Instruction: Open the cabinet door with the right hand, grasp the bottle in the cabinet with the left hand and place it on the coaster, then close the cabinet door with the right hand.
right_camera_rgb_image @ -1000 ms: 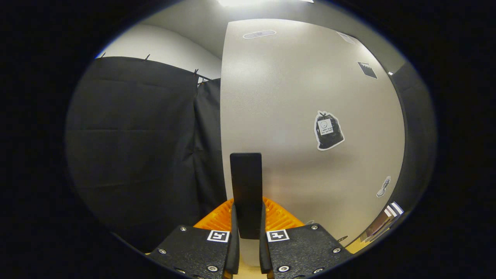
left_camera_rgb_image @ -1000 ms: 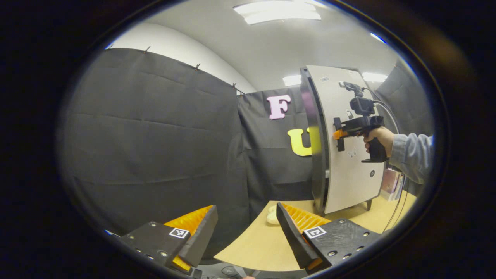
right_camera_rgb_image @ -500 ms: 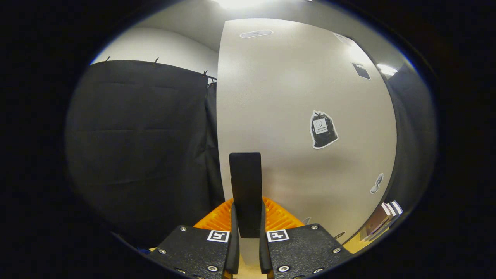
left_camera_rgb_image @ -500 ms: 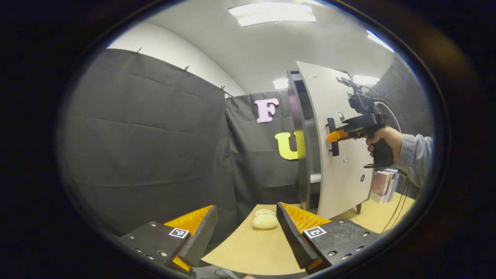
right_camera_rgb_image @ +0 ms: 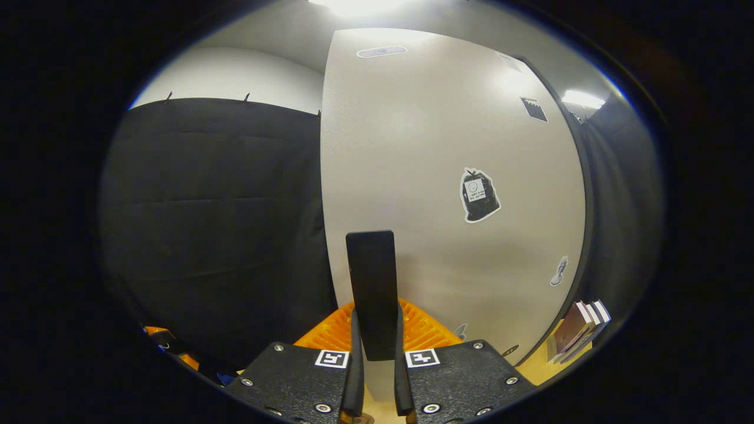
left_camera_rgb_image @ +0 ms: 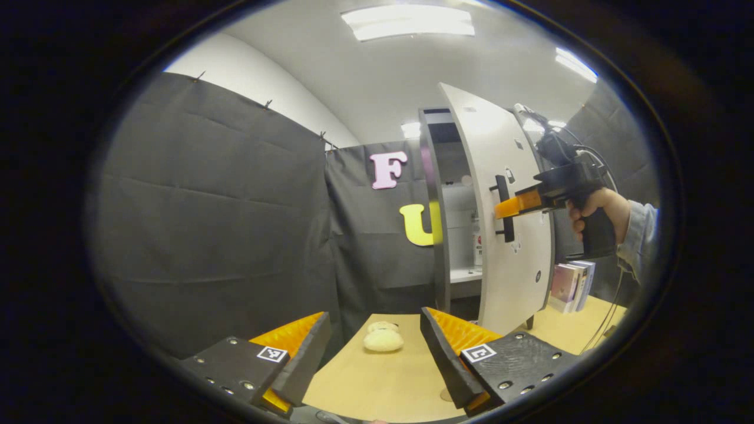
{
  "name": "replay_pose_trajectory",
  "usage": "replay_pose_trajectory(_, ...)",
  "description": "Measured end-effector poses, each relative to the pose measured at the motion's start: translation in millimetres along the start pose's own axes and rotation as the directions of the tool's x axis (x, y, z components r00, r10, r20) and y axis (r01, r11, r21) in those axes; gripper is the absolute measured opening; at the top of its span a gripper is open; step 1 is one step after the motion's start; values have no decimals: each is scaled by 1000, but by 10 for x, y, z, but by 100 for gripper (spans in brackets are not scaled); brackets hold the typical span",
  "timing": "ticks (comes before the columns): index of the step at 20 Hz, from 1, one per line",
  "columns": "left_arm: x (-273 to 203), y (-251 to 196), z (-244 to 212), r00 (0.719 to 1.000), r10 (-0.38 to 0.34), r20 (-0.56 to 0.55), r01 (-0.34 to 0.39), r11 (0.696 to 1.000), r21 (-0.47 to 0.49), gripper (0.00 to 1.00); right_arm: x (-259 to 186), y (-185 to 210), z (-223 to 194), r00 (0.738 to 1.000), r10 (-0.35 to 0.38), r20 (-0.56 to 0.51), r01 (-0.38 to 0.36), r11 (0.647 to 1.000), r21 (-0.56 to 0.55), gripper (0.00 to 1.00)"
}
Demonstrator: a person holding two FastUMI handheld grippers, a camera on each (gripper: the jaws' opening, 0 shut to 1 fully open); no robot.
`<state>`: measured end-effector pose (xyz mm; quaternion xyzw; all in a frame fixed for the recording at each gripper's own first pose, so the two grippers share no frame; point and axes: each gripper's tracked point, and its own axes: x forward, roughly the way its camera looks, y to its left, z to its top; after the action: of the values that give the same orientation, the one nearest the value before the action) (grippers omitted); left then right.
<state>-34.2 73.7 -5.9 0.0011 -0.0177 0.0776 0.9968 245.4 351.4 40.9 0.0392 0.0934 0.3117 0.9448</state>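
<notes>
In the left gripper view the white cabinet door [left_camera_rgb_image: 509, 235] stands partly swung out, and a bottle [left_camera_rgb_image: 476, 246] with a red label shows on a shelf inside. My right gripper [left_camera_rgb_image: 505, 209], held by a hand, is shut on the door's black handle [left_camera_rgb_image: 502, 207]. In the right gripper view the same handle [right_camera_rgb_image: 372, 291] stands upright, pinched between both fingers of my right gripper [right_camera_rgb_image: 374, 353], with the door [right_camera_rgb_image: 447, 194] right behind it. My left gripper [left_camera_rgb_image: 374, 359] hangs open over the wooden table [left_camera_rgb_image: 383, 383], with nothing between its fingers. A round coaster [left_camera_rgb_image: 446, 394] edge peeks out beside the left gripper's right finger.
A pale fuzzy object [left_camera_rgb_image: 382, 340] lies on the table in front of the cabinet. Several books [left_camera_rgb_image: 570, 285] stand to the right of the cabinet, also seen as books [right_camera_rgb_image: 580, 330] at the door's lower right. Black cloth walls close in the left and back.
The right gripper has pulled the door farther out by its handle, so the cabinet's inside and the bottle have come into sight. The left gripper's view has shifted slightly.
</notes>
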Motion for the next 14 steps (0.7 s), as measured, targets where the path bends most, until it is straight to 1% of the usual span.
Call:
replay_pose_trajectory(9,221,-440,28,996,-85,17,85,996,-8,89,-188,-74,-2,1000,1,-9,-1,1000,-1,20)
replay_pose_trajectory(14,237,-723,43,990,-135,30,135,991,-13,89,-304,-120,10,1000,-7,-11,7,1000,6,20)
